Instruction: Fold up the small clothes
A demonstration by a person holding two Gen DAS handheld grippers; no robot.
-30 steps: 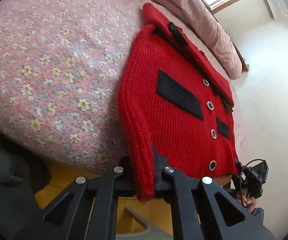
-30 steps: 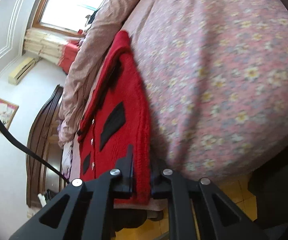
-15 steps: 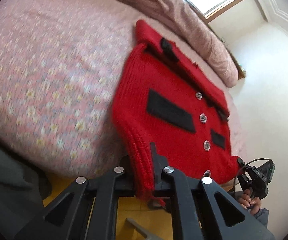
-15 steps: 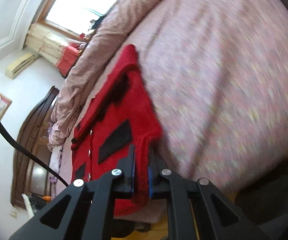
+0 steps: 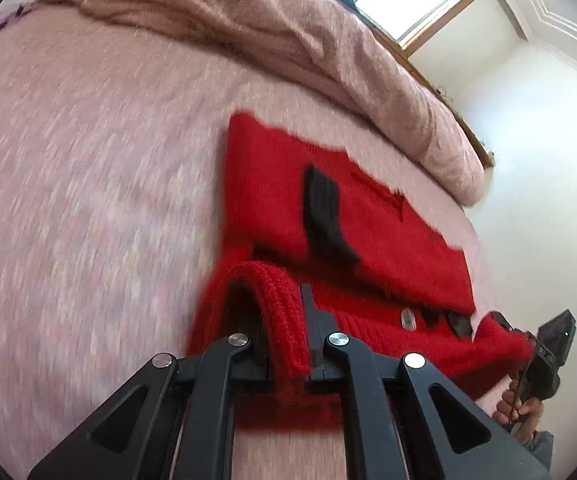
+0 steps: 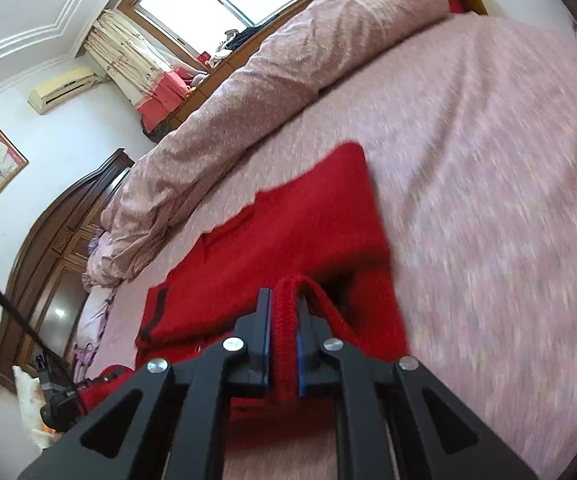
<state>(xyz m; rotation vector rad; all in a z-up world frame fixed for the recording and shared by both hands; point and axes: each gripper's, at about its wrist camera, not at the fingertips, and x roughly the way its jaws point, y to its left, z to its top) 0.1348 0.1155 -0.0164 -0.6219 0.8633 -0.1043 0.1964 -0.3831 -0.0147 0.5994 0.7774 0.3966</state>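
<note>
You've got the red cardigan (image 5: 372, 240) on the bed (image 5: 88, 200), each bottom corner pinched. Left gripper (image 5: 284, 320) is clamped on a ribbed edge, right gripper (image 6: 284, 332) likewise w/ its blue pads (image 6: 266, 344) tight on the knit. Holding both corners lets you keep the hem level, so the bottom half can go over the top half w/o skewing. The hem looks doubled over the body already, black pocket strip (image 5: 324, 216) showing. Rumpled duvet (image 5: 268, 40) sits well beyond. No bins or baskets in view, so nothing to report there.

Bedsheet (image 5: 88, 184) open — rumpled quilt (image 5: 248, 20) blocks beyond.
</note>
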